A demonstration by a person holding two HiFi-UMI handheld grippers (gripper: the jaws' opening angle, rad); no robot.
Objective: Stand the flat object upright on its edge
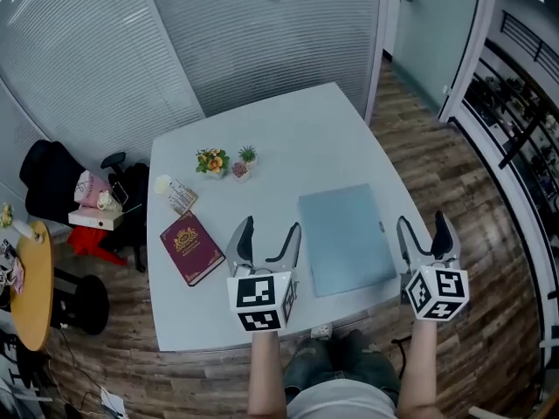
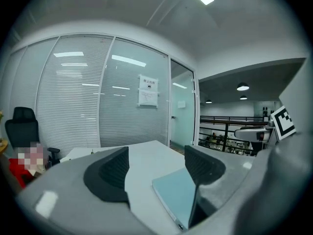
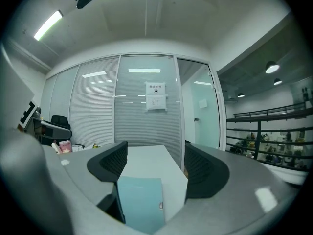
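A flat light-blue folder lies flat on the white table, near its front right edge. My left gripper hangs open just left of the folder, above the table's front. My right gripper is open at the folder's right, past the table's edge. Between the left gripper's jaws the folder shows low and to the right. In the right gripper view the folder lies below the open gripper, toward the left jaw. Neither gripper touches it.
A dark red book lies at the table's front left. A small card and little potted plants stand farther back. Left of the table are a black chair with bags and a round wooden table. Glass walls stand behind.
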